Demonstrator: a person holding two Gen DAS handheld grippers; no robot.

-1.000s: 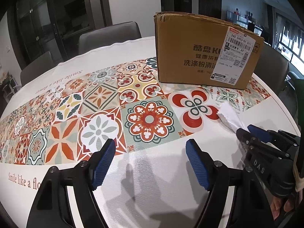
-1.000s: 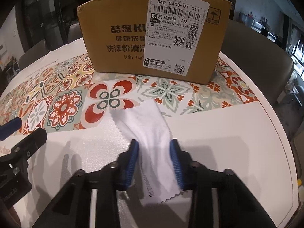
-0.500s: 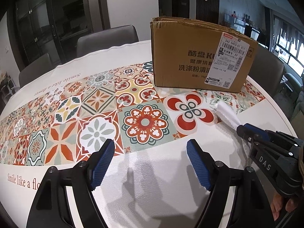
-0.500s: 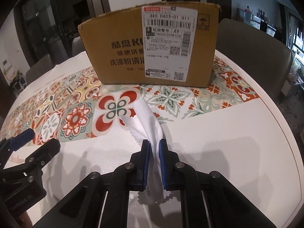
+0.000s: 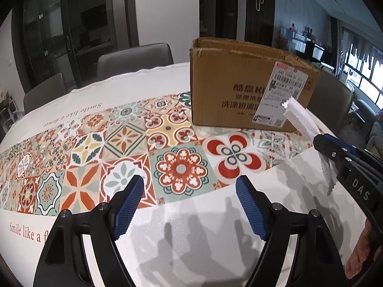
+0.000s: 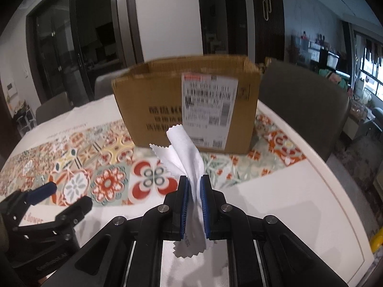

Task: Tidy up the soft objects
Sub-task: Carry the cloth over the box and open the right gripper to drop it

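My right gripper (image 6: 193, 186) is shut on a white cloth (image 6: 185, 154) with zigzag edges and holds it off the table, its free end sticking up in front of the open cardboard box (image 6: 186, 105). In the left wrist view the cloth (image 5: 302, 117) and the right gripper (image 5: 322, 141) show at the right, in front of the box (image 5: 239, 83). My left gripper (image 5: 189, 203) is open and empty, low over the white part of the tablecloth, left of the right gripper.
The round table (image 5: 215, 244) has a cloth with a band of coloured tile patterns (image 5: 119, 148). Grey chairs (image 5: 134, 57) stand behind it, another chair (image 6: 304, 100) to the right of the box. The table edge (image 6: 344, 198) curves at the right.
My right gripper closed on the white cloth and lifted it off the table toward the box. My left gripper stayed open and rose a little.
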